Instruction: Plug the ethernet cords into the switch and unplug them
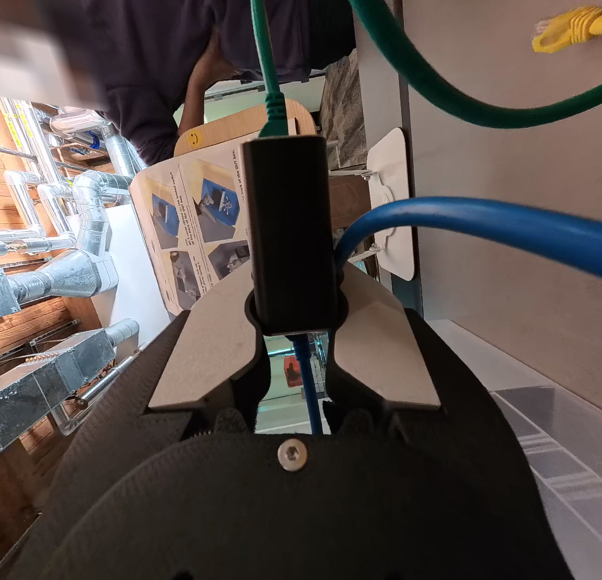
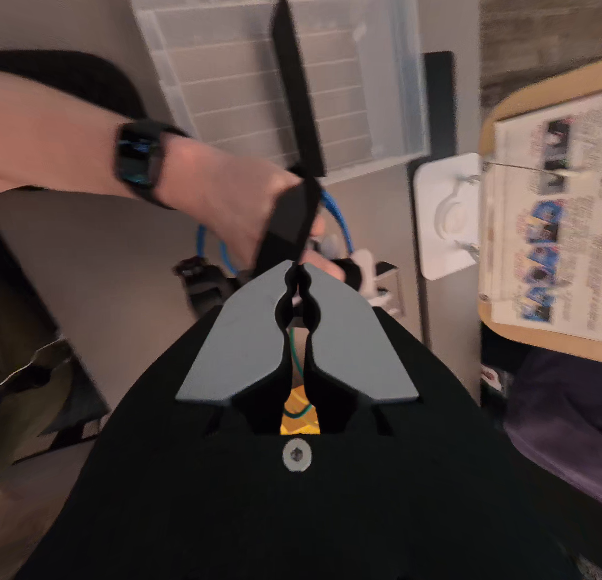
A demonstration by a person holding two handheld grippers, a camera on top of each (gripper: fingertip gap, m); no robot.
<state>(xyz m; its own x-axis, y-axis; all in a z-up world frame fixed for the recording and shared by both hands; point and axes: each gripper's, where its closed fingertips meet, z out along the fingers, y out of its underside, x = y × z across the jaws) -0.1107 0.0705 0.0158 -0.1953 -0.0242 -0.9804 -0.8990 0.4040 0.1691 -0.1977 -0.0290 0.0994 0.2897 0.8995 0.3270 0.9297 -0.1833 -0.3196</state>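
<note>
Left gripper (image 1: 294, 307) jaws pinching black switch (image 1: 288, 225) — right gripper (image 2: 298, 271) jaws pressed on seemingly a black strap (image 2: 294, 108).

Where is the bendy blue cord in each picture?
Left wrist view: the blue ethernet cord curves in from the right edge behind the black box-shaped switch.
Right wrist view: it loops behind the person's hand, at centre.
Shared landmark: the wooden clipboard with printed sheet.
</note>
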